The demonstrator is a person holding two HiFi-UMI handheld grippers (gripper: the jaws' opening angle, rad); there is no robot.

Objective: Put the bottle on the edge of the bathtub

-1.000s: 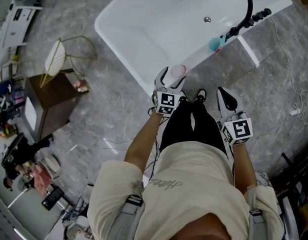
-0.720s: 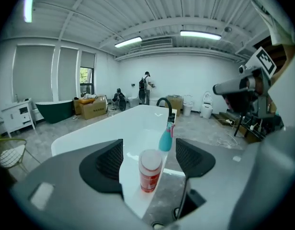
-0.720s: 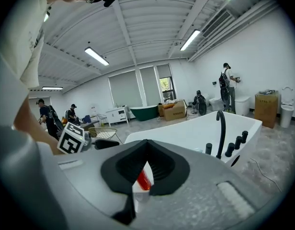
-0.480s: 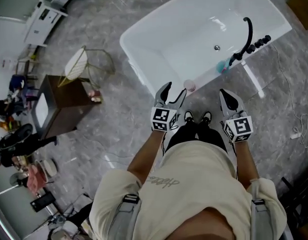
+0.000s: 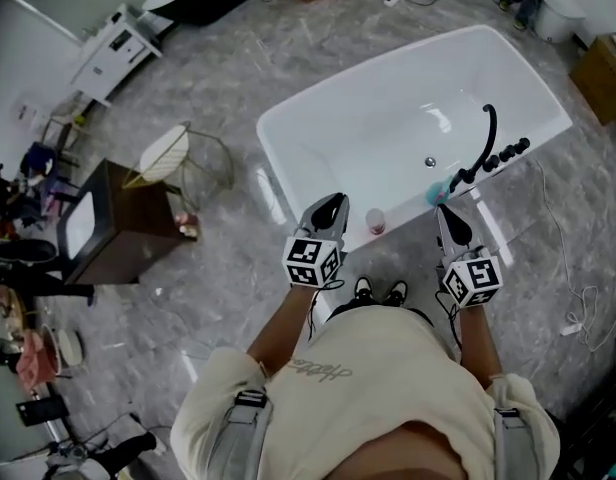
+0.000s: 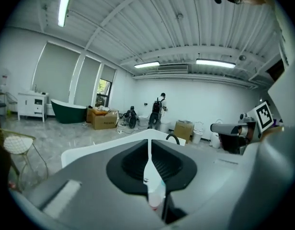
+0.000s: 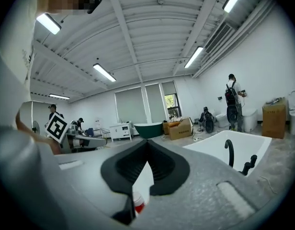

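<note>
A small pinkish bottle [image 5: 375,222] stands upright on the near rim of the white bathtub [image 5: 276,154], and nothing holds it. My left gripper [image 5: 332,202] hangs just left of the bottle and apart from it. Its jaws are closing, almost together, with nothing between them. In the left gripper view the left gripper [image 6: 149,157] shows only a thin slit, with the tub beyond. My right gripper [image 5: 444,211] is right of the bottle near the tub's edge. It is shut and empty, as the right gripper [image 7: 146,150] also shows in its own view.
A black faucet [image 5: 487,140] and a teal object [image 5: 437,191] are on the tub's right rim. A dark wooden cabinet [image 5: 123,226] and a gold wire stool [image 5: 180,158] stand to the left. A white cable [image 5: 580,308] lies on the floor at the right.
The left gripper has let go of the bottle, drawn back from it and brought its jaws together. The bottle stays on the rim. The head view has pulled back from the tub.
</note>
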